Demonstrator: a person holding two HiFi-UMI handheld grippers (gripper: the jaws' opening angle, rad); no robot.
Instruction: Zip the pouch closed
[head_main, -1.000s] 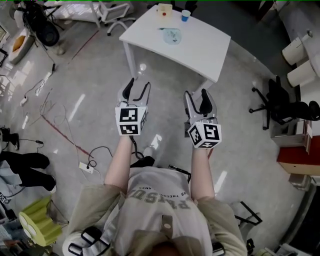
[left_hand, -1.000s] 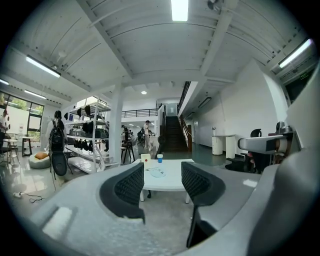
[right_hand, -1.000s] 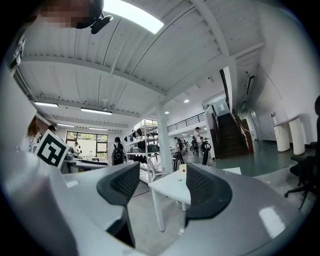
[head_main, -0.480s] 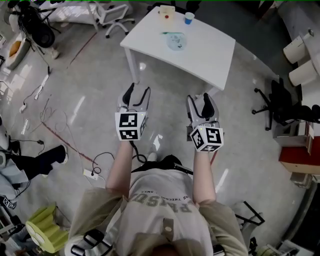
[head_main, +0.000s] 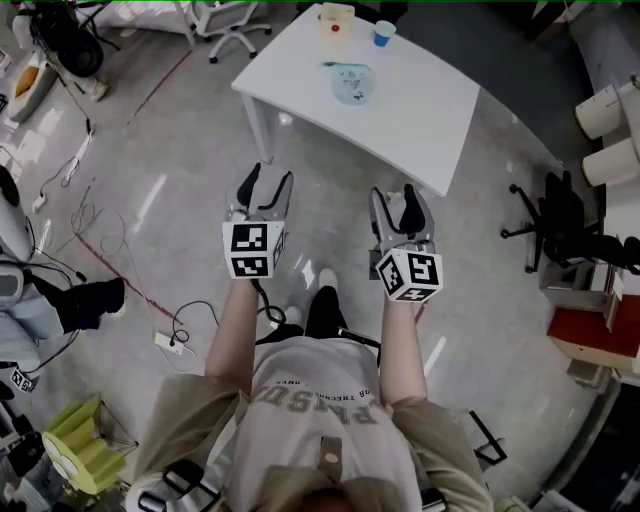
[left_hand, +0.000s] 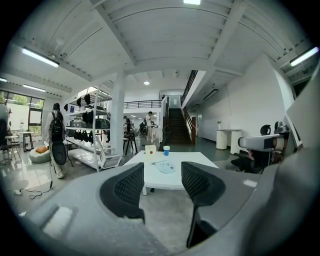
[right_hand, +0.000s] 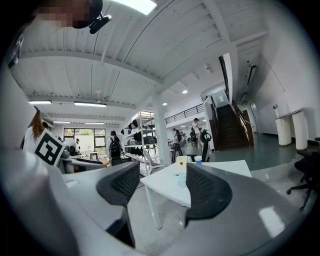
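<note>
Jaws of both the left gripper (head_main: 263, 180) and the right gripper (head_main: 397, 200) stand apart, nothing between them. Well ahead of the jaws, the pouch (head_main: 351, 83) lies on the white surface (head_main: 420, 105), near a blue cup (head_main: 384, 33).

This is looking like a large open lab or workshop hall rather than a home. A polished grey concrete floor (head_main: 150, 190) is spreading all round, with loose cables (head_main: 85, 215) and a power strip (head_main: 167, 340) lying across it at the left. Overhead, white ceiling beams (left_hand: 150, 45) are spanning the room and strip lights (left_hand: 39, 56) are glowing. At the far left, metal shelving (left_hand: 92, 135) is holding dark bags. Far behind, a staircase (left_hand: 176, 125) is climbing to a railed mezzanine (left_hand: 137, 104), and people (left_hand: 149, 122) are standing about. A white table (head_main: 410, 100) is standing in the open, and a black office chair (head_main: 560, 215) is sitting at the right.
</note>
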